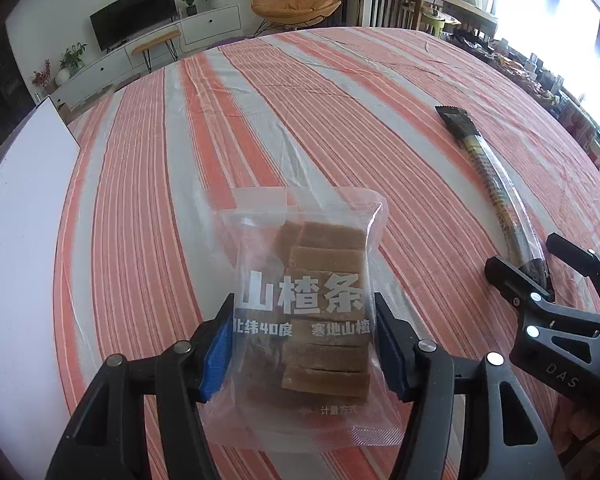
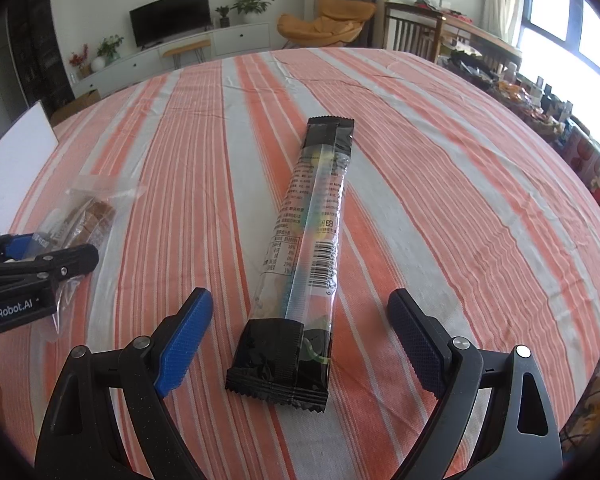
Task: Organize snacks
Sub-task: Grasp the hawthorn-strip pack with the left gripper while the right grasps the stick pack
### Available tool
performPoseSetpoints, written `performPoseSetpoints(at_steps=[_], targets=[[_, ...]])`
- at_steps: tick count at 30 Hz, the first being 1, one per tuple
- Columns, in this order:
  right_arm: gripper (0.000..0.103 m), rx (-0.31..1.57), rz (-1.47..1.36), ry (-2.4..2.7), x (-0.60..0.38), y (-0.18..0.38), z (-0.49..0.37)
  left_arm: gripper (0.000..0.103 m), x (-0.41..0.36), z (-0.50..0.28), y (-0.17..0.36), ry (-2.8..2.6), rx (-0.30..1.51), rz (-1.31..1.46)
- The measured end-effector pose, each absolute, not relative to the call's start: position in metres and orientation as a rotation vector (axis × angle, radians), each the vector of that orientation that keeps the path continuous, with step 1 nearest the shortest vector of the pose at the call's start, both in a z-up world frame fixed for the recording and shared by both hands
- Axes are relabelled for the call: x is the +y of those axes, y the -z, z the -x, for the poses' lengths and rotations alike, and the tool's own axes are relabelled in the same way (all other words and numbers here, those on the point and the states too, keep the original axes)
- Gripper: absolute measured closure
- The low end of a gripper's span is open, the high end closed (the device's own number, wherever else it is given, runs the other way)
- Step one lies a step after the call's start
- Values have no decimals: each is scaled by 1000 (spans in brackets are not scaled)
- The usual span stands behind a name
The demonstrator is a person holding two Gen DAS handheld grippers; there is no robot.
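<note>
Your left gripper (image 1: pixel 304 344) is clamped on the clear snack bag (image 1: pixel 306 312) at lower centre; hold by its sides. Your right gripper (image 2: pixel 300 340) stands apart, straddling the long black packet (image 2: pixel 304 248) on the table (image 2: pixel 460 200); centre before closing.

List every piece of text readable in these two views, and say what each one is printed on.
"山楂条" on the clear snack bag.
"北纬40度", "寒地山楂", "计量方式" also on that bag.
"DAS" on the right gripper body.
"GenRobot.AI" on the left gripper body.
Long black-ended snack packet: nutrition table, fine print and barcode digits too small to read.
</note>
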State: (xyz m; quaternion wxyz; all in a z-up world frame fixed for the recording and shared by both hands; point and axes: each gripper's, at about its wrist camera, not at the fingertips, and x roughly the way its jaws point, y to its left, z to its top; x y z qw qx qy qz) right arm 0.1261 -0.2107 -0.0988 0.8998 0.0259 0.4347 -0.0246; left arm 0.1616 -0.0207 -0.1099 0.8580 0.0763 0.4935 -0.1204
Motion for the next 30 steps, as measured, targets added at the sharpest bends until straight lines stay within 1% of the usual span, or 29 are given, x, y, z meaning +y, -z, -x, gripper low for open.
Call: performPoseSetpoints(at_steps=[1, 2, 3, 4, 6, 10, 15, 17, 18, 21, 24, 30], targets=[[11, 900, -54, 51, -211, 99, -126, 25, -22, -158, 112, 258, 1032, -165], [11, 900, -54, 51, -211, 99, -126, 18, -22, -158, 114, 256, 1031, -170], [11, 900, -53, 51, -211, 99, -126, 7, -21, -160, 115, 242, 1032, -173], [11, 900, -53, 50, -211, 99, -126, 1, -19, -162, 117, 231, 1033, -170], [11, 900, -53, 50, -211, 99, -126, 0, -12, -167, 120, 241, 1029, -129], [11, 900, -53, 50, -210, 99, -126, 0, -13, -170, 122, 267, 985, -141], [11, 900, -54, 51, -211, 99, -126, 0, -12, -174, 122, 297, 1000, -158], [11, 900, -54, 50, -211, 99, -126, 6, -10, -172, 120, 279, 991, -145], [11, 900, -53, 50, -211, 99, -126, 20, -8, -170, 117, 277, 976, -133], [11, 900, -53, 50, -211, 99, -126, 45, -9, -166, 111, 281, 960, -125], [11, 900, -54, 50, -211, 99, -126, 49, -7, -165, 109, 261, 963, -98], [11, 897, -70, 43, -212, 97, -124, 50, 1, -152, 107, 248, 960, -41]])
